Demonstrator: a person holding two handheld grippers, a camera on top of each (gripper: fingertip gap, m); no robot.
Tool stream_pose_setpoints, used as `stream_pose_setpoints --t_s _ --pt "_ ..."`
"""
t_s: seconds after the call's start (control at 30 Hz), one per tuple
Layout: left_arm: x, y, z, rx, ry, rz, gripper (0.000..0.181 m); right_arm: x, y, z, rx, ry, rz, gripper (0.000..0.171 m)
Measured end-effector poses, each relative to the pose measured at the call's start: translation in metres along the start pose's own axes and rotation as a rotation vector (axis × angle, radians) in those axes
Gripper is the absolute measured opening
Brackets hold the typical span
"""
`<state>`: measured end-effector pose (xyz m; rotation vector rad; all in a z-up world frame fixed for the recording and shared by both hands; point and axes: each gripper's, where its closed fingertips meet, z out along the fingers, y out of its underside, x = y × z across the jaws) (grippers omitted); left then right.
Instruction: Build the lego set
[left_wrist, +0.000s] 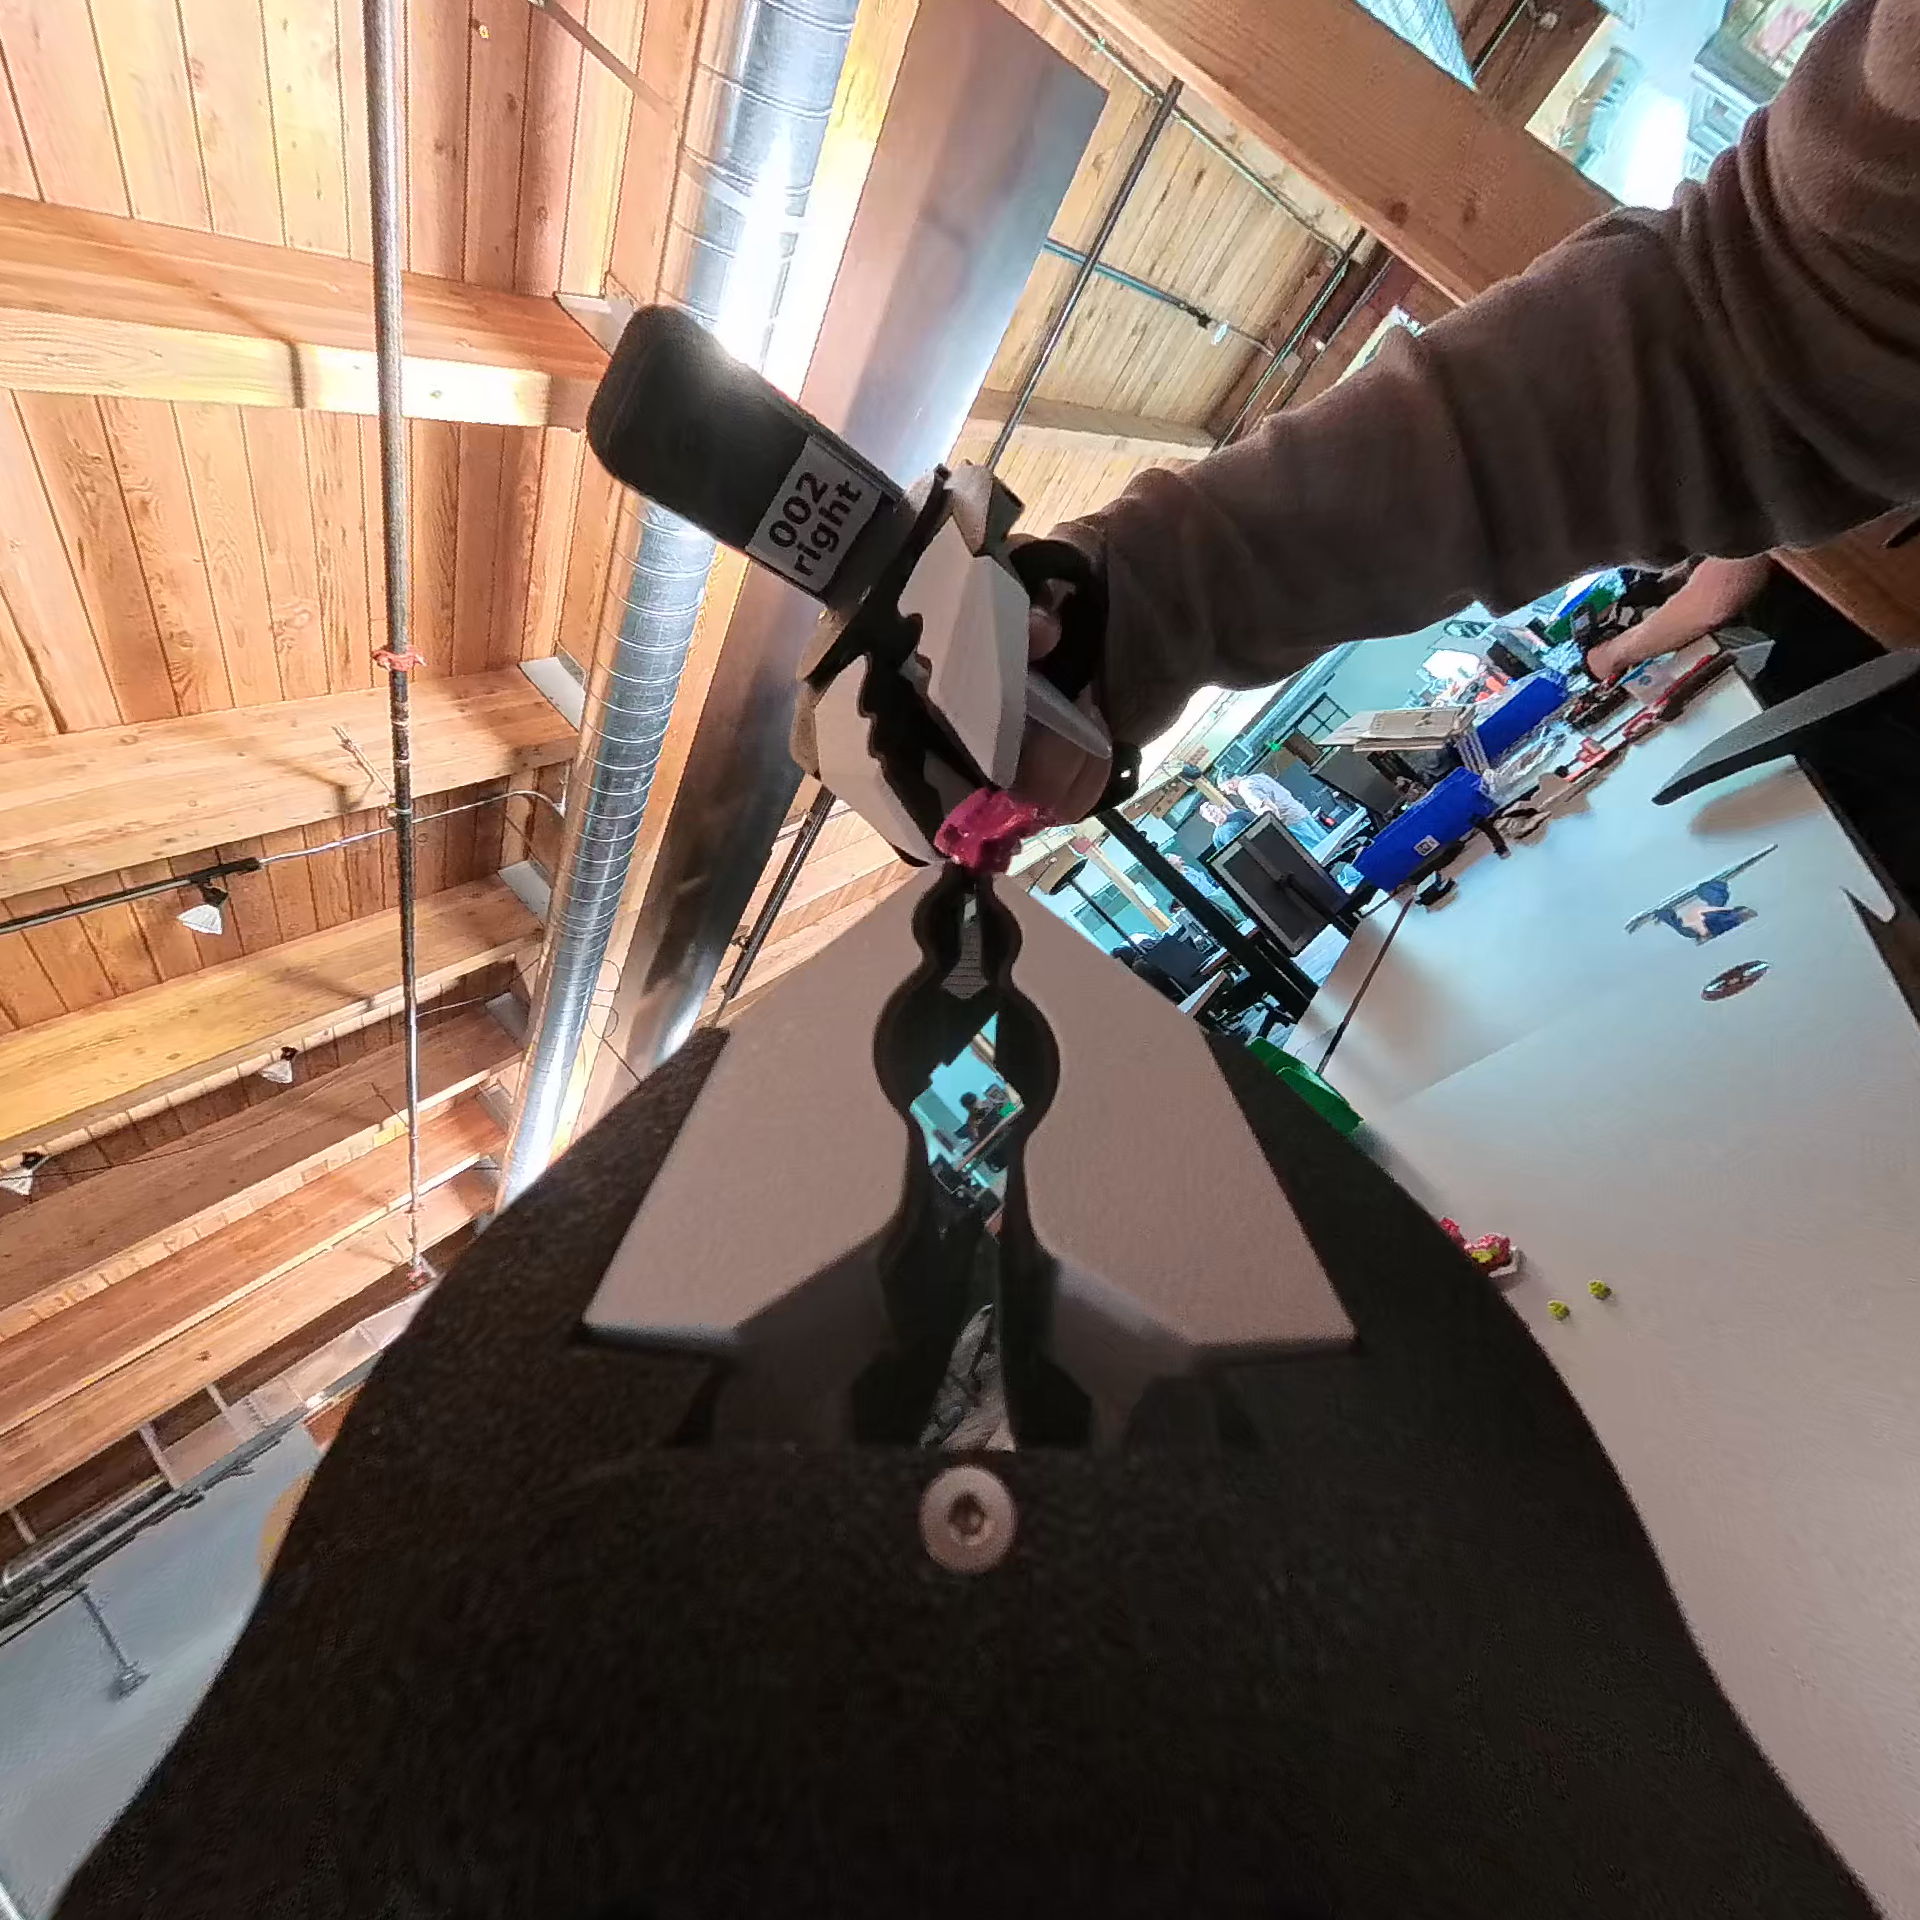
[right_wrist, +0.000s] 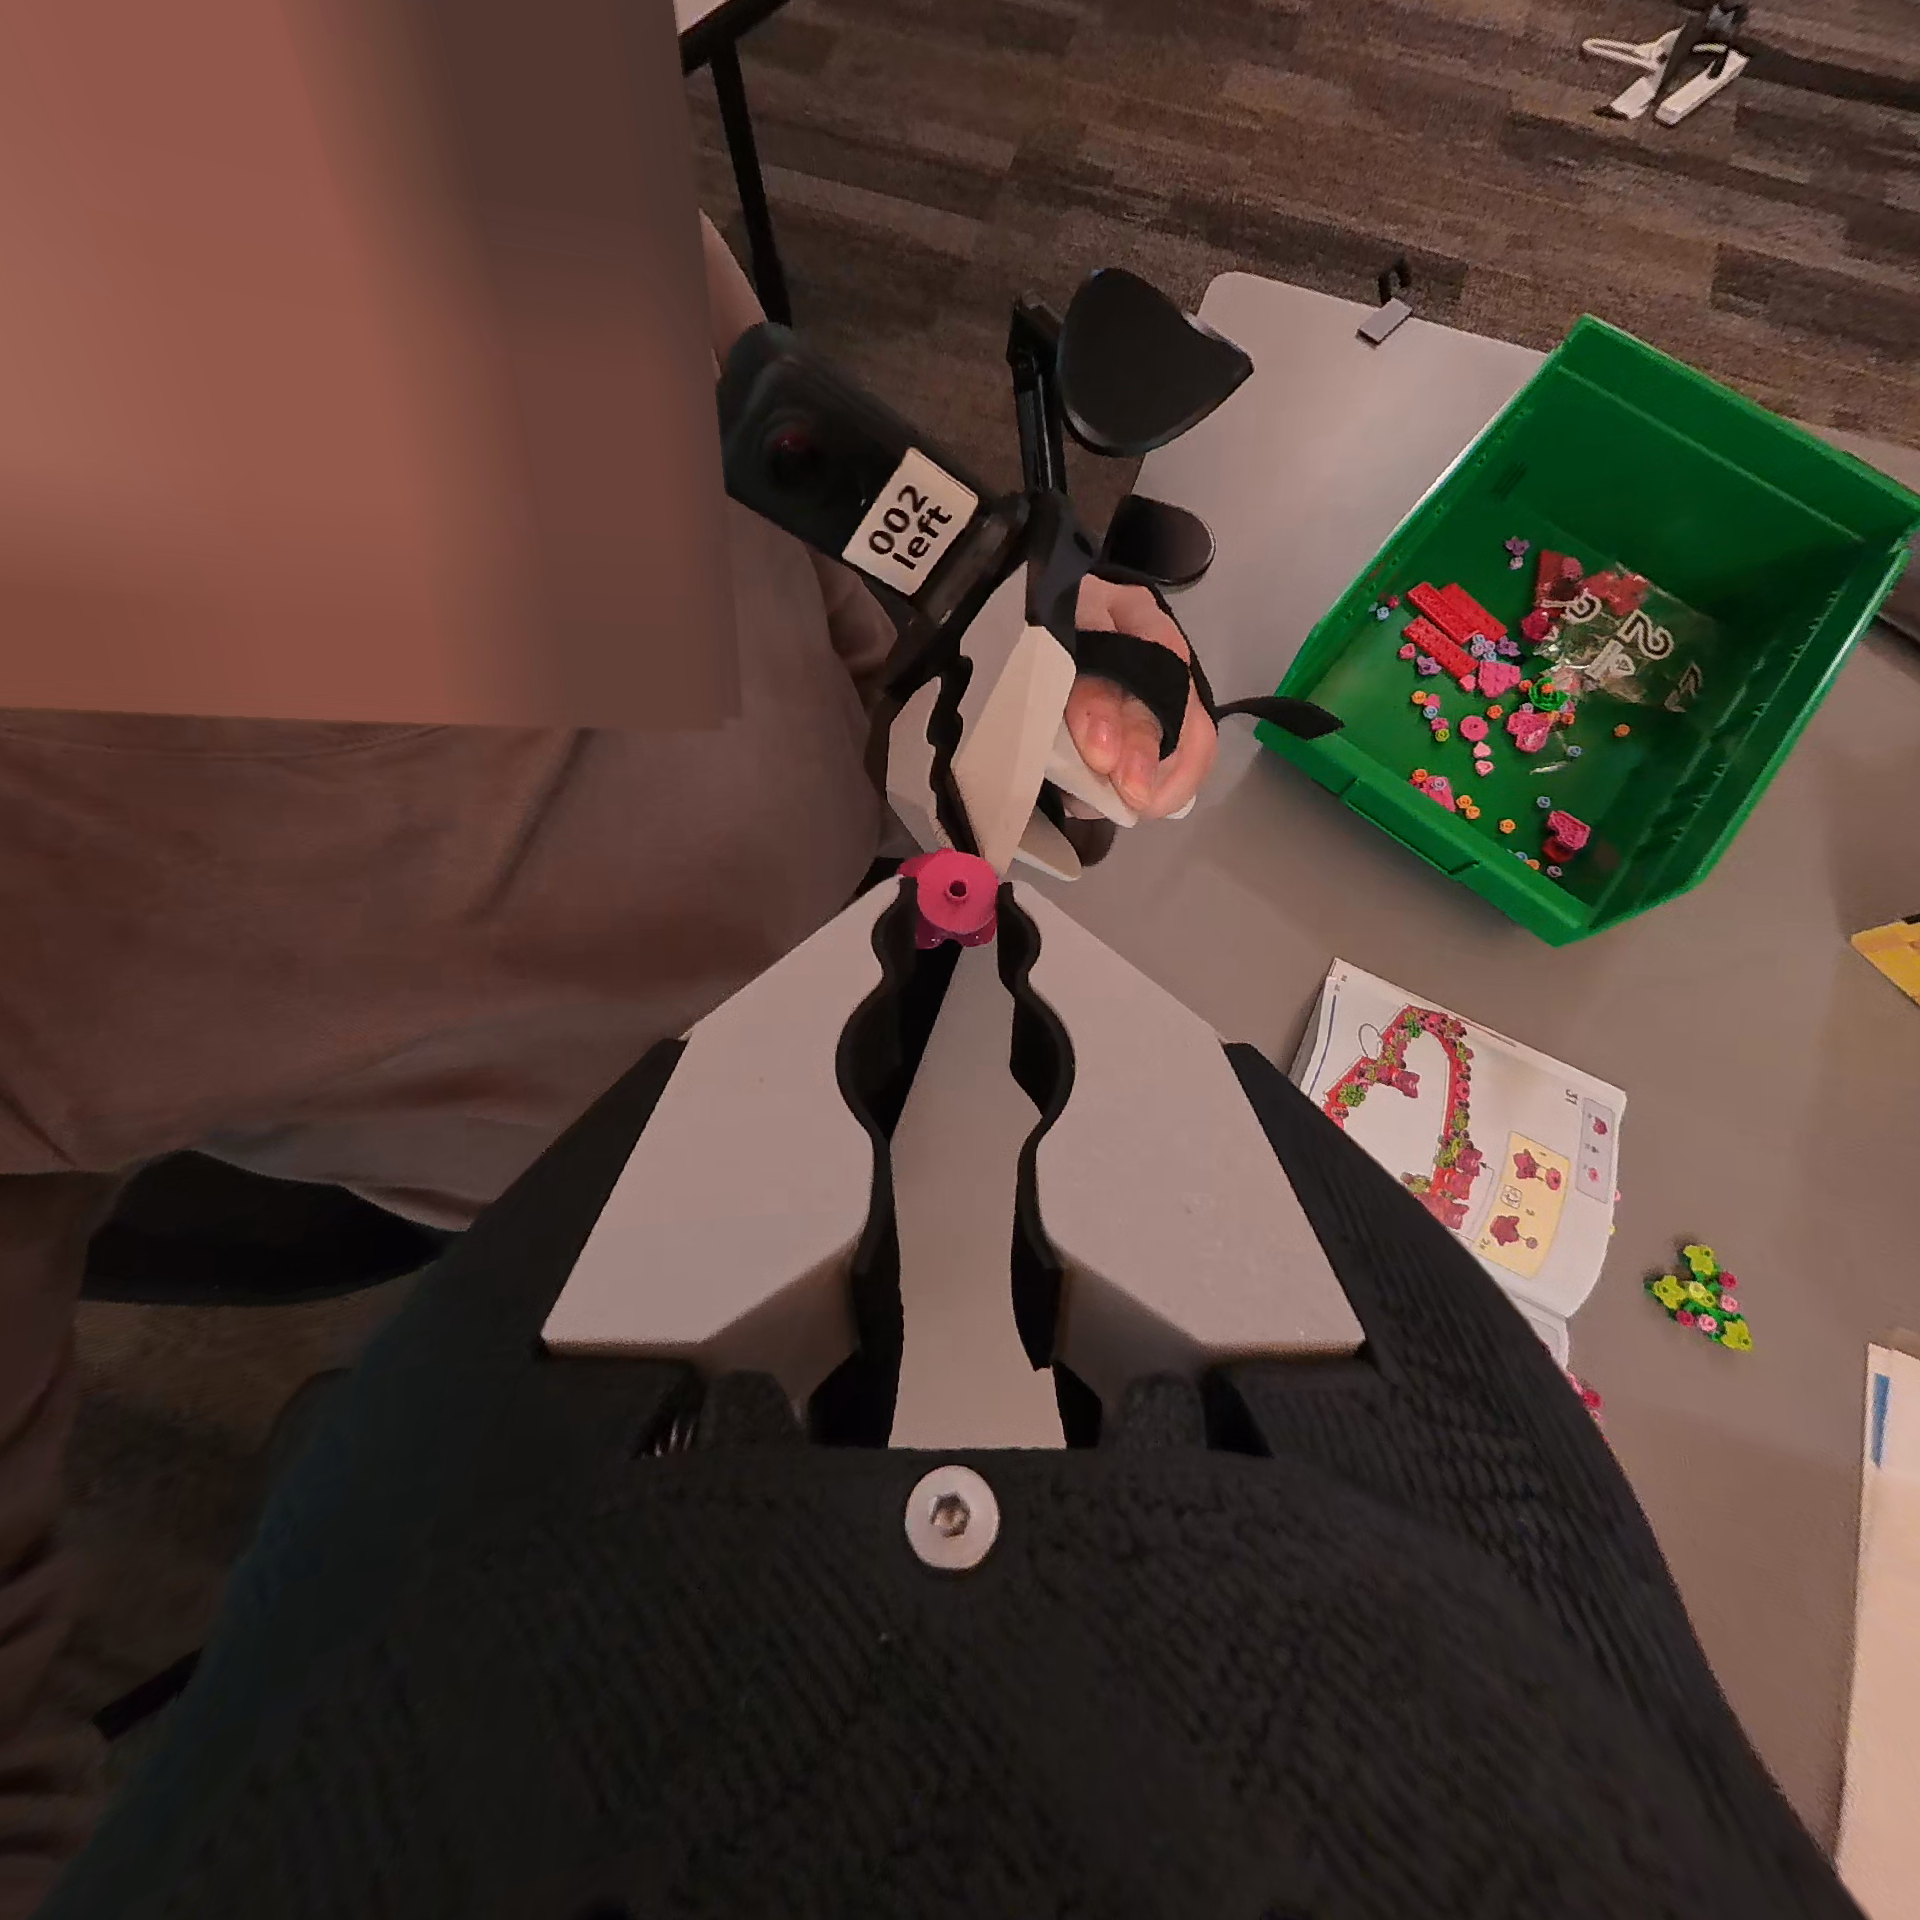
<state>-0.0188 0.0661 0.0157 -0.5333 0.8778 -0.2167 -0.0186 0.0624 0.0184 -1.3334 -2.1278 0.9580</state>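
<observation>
Lego flower piece (right_wrist: 948, 902), pink and small, sits high above the green bin (right_wrist: 1558, 499), pinched by both the right gripper (right_wrist: 951, 920) and left gripper (left_wrist: 961, 883), likely to press parts together.

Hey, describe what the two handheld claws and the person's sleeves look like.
Both the left claw and right claw share pale grey wedge fingers with wavy black pads, a textured black body and a hex bolt. Each carries a black camera bearing a white label. The sleeves are brownish-grey.
</observation>
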Motion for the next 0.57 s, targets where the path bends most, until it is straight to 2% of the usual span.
stream_pose_setpoints --t_s 0.57 --pt "0.009 -0.026 -0.012 0.211 0.159 -0.213 0.000 -0.028 -0.010 0.009 0.026 -0.191 -0.060 0.014"
